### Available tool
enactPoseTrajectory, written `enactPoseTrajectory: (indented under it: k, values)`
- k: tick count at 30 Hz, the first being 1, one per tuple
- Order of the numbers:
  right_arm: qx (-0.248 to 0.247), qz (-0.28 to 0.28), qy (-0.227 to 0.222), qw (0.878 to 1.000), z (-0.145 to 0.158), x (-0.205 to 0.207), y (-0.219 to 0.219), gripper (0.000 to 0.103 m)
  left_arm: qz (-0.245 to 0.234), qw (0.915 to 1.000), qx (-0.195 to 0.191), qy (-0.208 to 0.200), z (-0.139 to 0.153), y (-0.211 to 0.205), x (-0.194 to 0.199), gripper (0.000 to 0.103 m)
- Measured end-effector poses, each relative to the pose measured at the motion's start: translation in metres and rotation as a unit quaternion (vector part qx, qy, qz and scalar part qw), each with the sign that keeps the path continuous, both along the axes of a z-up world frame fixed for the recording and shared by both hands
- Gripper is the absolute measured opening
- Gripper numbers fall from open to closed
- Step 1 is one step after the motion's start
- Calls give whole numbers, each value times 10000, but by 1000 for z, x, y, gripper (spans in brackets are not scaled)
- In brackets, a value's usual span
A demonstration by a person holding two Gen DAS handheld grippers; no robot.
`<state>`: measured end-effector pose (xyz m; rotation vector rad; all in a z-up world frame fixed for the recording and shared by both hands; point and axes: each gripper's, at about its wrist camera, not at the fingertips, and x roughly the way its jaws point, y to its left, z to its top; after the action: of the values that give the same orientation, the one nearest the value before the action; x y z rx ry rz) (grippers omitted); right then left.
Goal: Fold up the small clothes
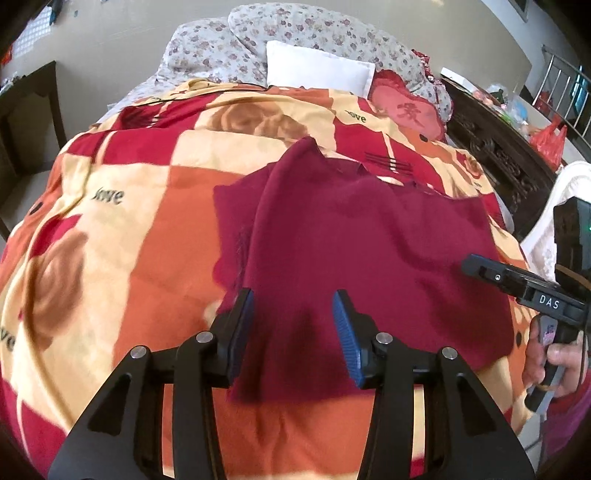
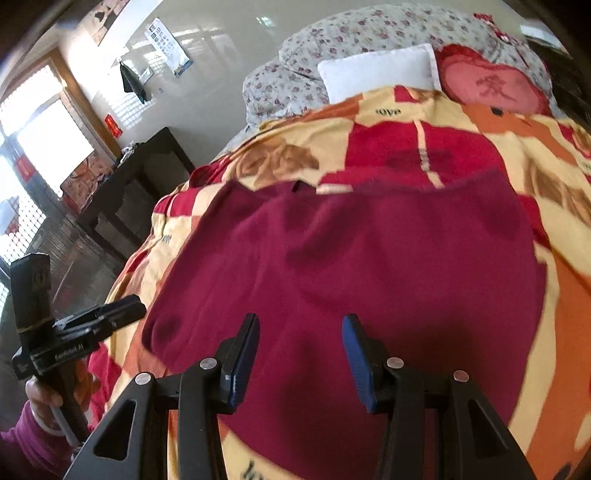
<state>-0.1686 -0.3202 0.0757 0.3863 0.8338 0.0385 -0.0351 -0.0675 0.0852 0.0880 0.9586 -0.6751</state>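
A dark red garment (image 1: 369,258) lies spread on a bed, resting on a blanket (image 1: 147,229) patterned in orange, cream and red blocks with brown roses and the printed word "love". Seen from the left wrist camera, one side of the garment is folded over itself, leaving a raised ridge that runs from its far corner down toward the near hem, and a strip of cloth sticks out on the left beneath the fold. A collar-like edge shows at the far side.

The left claw (image 1: 293,332) hovers over the garment's near hem with its 2 blue-padded fingers (image 1: 347,332) spread apart and nothing between them. The right claw (image 2: 301,354) is likewise released, its fingers parted above the middle of the near part of the garment (image 2: 369,277). Whether either claw touches the cloth cannot be told.

Each camera catches the other tool at the edge of its view: the right claw (image 1: 476,266) reaches in over the garment's right border, gripped by a hand (image 1: 550,365), and the left claw (image 2: 125,306) sits just beside the garment's left edge.

At the head of the bed lie a white pillow (image 1: 317,68), a floral quilt (image 1: 317,26) and a red heart-shaped cushion (image 1: 406,107). A dark wooden desk (image 2: 147,173) stands beside the bed.
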Motion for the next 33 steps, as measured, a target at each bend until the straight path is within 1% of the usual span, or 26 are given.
enactPoseTrajectory:
  k: [2,5,9,11,13,14,15,16,17,18,20,21,24,26,28,30,33]
  values:
    - [-93,-60,-20,9999,-2,18,-2,44,52,9999,90,-16,-6,-15,12,43]
    - [-389,-112,-41,9992,-5,39,-5,44,178,9997,178,61,-17,-28,30,43]
    - [-725,-116,72,9973,-17,63,-9,44,379,9989,202,180,-32,-34,50,43]
    - [-954,-237,121,9951,-25,76,-15,44,442,9986,198,192,-39,-34,57,43]
    - [-999,-409,76,9941,-30,85,-24,44,615,9974,353,87,-44,-32,63,43]
    - [-937,-486,29,9944,-30,89,-29,44,678,9970,334,157,-48,-29,68,43]
    - [-874,-527,1,9948,-31,91,-31,44,745,9964,168,358,-54,-23,74,44]
    - [-789,-567,-5,9953,-32,94,-35,44,819,9953,2,510,-58,-19,78,47]
    - [-808,-563,13,9951,-31,96,-35,44,909,9936,-174,644,-61,-13,81,48]
    - [-904,-528,45,9945,-30,97,-32,45,961,9924,-292,717,-62,-9,82,50]
    - [-1071,-481,115,9930,-23,95,-25,45,989,9912,-395,781,-61,-4,81,50]
    - [-1099,-451,81,9929,-16,91,-19,45,1005,9909,-422,793,-59,-1,79,50]
    - [-983,-65,-265,9948,7,85,4,45,1056,9901,-522,762,-51,8,67,49]
    - [-915,269,-329,9949,15,92,23,45,1058,9906,-548,674,-45,13,57,49]
    - [-762,645,-306,9945,18,106,45,45,1056,9906,-570,659,-42,18,48,49]
    - [-691,890,-229,9934,15,123,63,45,1077,9897,-599,722,-43,22,39,50]
    - [-755,1130,-29,9907,4,147,87,45,1088,9888,-655,782,-47,28,28,50]
